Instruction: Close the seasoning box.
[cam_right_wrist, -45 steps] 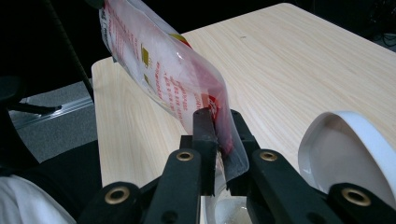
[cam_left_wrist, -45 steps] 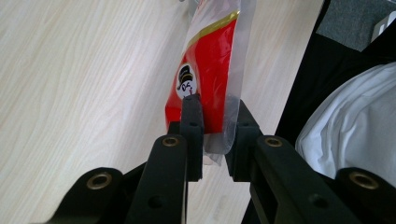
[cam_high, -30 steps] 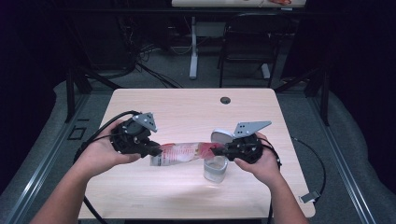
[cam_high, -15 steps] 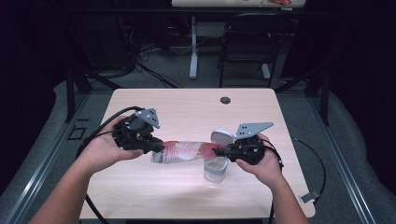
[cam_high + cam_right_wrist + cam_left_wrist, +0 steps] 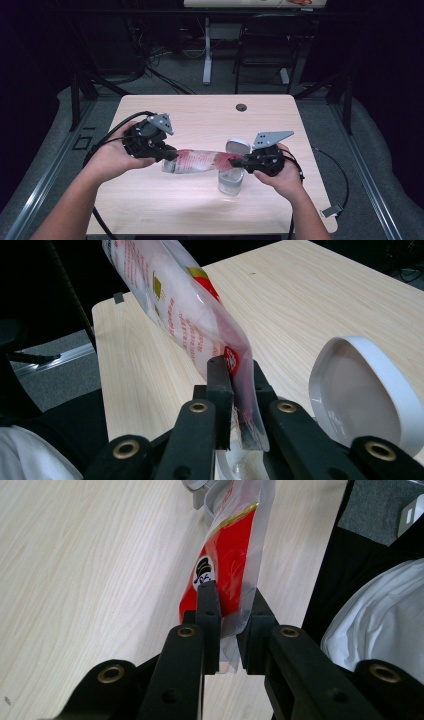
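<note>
a person at a pale wooden table (image 5: 150, 210) stretches a clear plastic packet (image 5: 197, 161) with a red label between two hand-held grippers, above the tabletop. the left gripper (image 5: 167, 152) pinches one end of the packet, its jaws having just been closing with the film between them; in the left gripper view the black pads (image 5: 207, 615) clamp the bag's transparent edge beside a small black-and-white emblem on the red print. the right gripper (image 5: 239, 162) is clamped on the opposite end, jaws narrow, the crimped seam of the packet (image 5: 200, 335) caught between them.

the packet's contents are hard to read: a pale, whitish mass shows through the film in the right gripper view, but what it is cannot be told, and the printed text is too blurred to make out. a small clear glass cup (image 5: 230, 181) stands on the table just below the right-hand end of the packet, partly hidden by the gripper; whether anything lies in it cannot be told. a white rounded lid (image 5: 237, 147) sits just behind, near the cup; in the right gripper view its hollow (image 5: 365, 395) faces the camera, cut off at the frame's right edge. a dark grommet (image 5: 241, 107) marks the table's far side. the forearms are cropped by the bottom edge.
</note>
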`<act>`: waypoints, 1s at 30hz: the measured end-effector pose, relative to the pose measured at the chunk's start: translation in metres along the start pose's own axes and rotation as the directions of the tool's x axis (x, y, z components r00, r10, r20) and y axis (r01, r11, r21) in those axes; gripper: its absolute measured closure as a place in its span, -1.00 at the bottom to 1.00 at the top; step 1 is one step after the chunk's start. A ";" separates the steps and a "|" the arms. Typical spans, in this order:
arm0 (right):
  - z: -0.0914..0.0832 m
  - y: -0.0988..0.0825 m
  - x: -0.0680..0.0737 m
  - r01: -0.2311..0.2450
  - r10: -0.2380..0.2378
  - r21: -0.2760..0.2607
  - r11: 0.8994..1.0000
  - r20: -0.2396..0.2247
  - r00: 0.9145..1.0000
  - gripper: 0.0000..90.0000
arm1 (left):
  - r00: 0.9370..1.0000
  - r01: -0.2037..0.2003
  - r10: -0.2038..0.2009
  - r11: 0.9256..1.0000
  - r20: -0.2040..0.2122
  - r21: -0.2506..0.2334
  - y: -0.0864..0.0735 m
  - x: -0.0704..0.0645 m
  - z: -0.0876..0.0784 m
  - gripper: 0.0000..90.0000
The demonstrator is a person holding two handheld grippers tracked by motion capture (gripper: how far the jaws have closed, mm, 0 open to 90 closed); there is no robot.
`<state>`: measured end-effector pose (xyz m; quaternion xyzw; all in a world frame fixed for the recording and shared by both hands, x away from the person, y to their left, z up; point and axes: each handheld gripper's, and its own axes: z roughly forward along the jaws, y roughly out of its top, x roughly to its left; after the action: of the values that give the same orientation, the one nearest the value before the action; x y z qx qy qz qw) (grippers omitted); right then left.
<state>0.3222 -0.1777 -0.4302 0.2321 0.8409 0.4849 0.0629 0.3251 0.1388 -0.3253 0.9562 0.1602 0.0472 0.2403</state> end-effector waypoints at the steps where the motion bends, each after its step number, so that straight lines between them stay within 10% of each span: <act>1: 0.000 0.000 0.000 -0.001 0.001 0.000 1.000 0.000 1.000 0.90 | 1.000 0.001 -0.001 1.000 0.000 -0.001 0.001 0.000 0.000 0.82; 30: 0.000 -0.004 -0.007 -0.024 0.024 -0.002 1.000 0.003 1.000 0.90 | 1.000 0.001 0.000 1.000 0.012 -0.023 0.009 0.005 -0.001 0.84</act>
<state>0.3270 -0.1830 -0.4343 0.2429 0.8375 0.4859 0.0587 0.3324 0.1331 -0.3204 0.9536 0.1584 0.0434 0.2523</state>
